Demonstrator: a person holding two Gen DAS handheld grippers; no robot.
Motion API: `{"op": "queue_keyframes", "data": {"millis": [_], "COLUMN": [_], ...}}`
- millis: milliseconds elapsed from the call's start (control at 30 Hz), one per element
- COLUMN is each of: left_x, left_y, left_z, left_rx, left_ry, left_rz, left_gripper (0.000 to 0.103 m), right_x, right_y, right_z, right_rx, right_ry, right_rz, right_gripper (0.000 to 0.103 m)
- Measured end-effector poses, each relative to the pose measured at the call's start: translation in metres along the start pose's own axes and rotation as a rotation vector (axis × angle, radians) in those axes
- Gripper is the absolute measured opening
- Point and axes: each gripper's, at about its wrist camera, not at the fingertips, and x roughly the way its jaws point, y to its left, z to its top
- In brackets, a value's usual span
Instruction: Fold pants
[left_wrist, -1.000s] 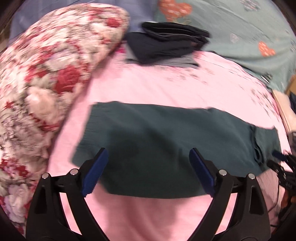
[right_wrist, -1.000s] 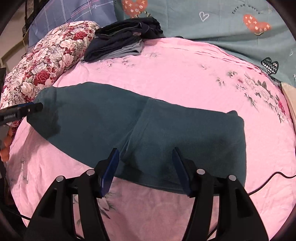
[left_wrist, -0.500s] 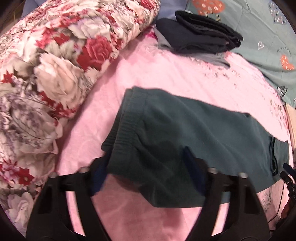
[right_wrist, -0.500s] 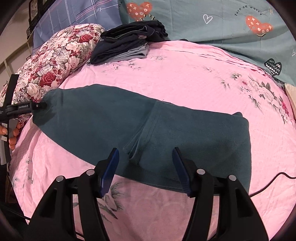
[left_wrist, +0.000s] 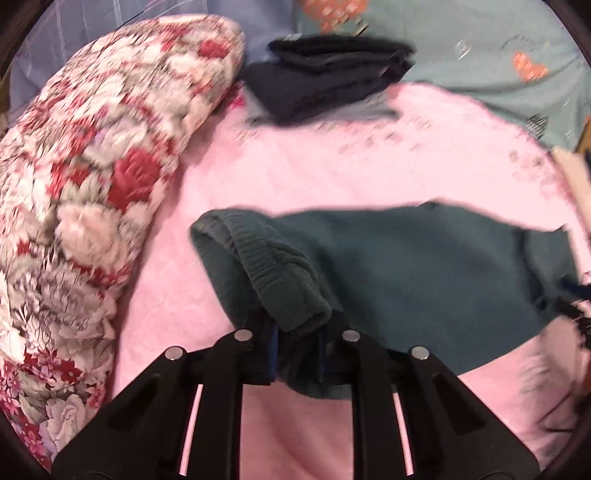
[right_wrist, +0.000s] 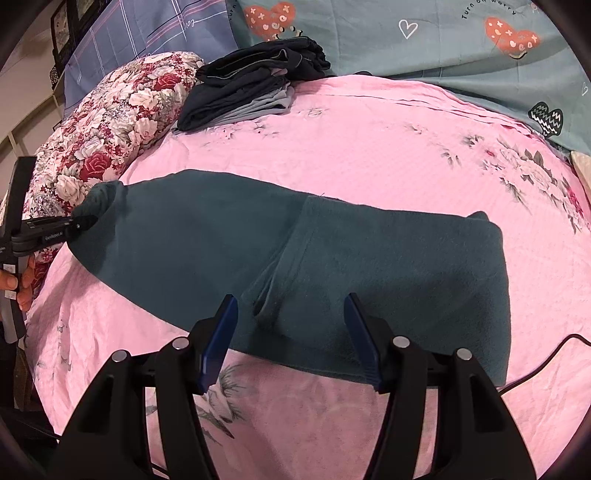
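Dark teal pants (right_wrist: 332, 254) lie lengthwise across the pink bed sheet (right_wrist: 369, 155), folded in half with the legs stacked. My left gripper (left_wrist: 297, 338) is shut on the ribbed end of the pants (left_wrist: 280, 273) and lifts it off the sheet; it also shows in the right wrist view (right_wrist: 79, 223) at the pants' left end. My right gripper (right_wrist: 290, 332) is open and empty, hovering just above the near edge of the pants around the crotch seam.
A floral quilt roll (right_wrist: 110, 122) lies along the left side. A stack of folded dark clothes (right_wrist: 255, 81) sits at the back, against teal heart-print bedding (right_wrist: 443, 44). A black cable (right_wrist: 546, 354) runs at the right.
My left gripper has closed on the ribbed end of the pants and raised it. The right gripper has stayed open over the near edge, drifting slightly.
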Motion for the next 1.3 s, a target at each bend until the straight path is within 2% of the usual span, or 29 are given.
{"op": "queue_keyframes", "data": {"millis": [100,267,400,433,500,533,567,600,867,1167,1300], "left_x": [-0.02,-0.025,-0.009,-0.001,0.01,0.011,0.011,0.01,0.003,0.008,0.01], "left_y": [-0.031,-0.093,-0.127,-0.136,-0.146,-0.146,-0.147,-0.146,-0.12,-0.107,-0.1], "left_z": [0.013,0.028,0.025,0.021,0.014,0.011,0.009,0.008,0.003,-0.003,-0.004], "left_rx": [0.056,0.159,0.196,0.199,0.188,0.182,0.177,0.177,0.142,0.119,0.109], "left_ry": [-0.051,-0.081,-0.026,0.013,0.064,0.066,0.061,0.053,0.03,0.03,0.029], "left_rz": [-0.07,-0.18,-0.26,-0.282,-0.321,-0.326,-0.324,-0.318,-0.253,-0.227,-0.206], "left_gripper": [0.014,0.015,0.018,0.022,0.058,0.063,0.069,0.07,0.073,0.076,0.079], "right_x": [-0.004,-0.014,-0.02,-0.021,-0.022,-0.023,-0.023,-0.023,-0.019,-0.011,-0.006], "right_y": [-0.001,-0.004,-0.007,-0.009,-0.011,-0.012,-0.012,-0.012,-0.005,0.019,0.028], "right_z": [0.001,0.002,0.001,0.0,0.0,-0.001,-0.001,0.0,0.002,0.012,0.018], "right_rx": [0.006,0.009,0.013,0.014,0.019,0.02,0.023,0.023,0.005,-0.039,-0.031], "right_ry": [-0.014,-0.041,-0.048,-0.048,-0.047,-0.047,-0.044,-0.042,-0.03,0.0,0.009], "right_rz": [0.013,0.028,0.026,0.026,0.024,0.024,0.026,0.026,0.025,0.06,0.107], "right_gripper": [0.06,0.06,0.06,0.06,0.06,0.06,0.06,0.06,0.06,0.06,0.06]}}
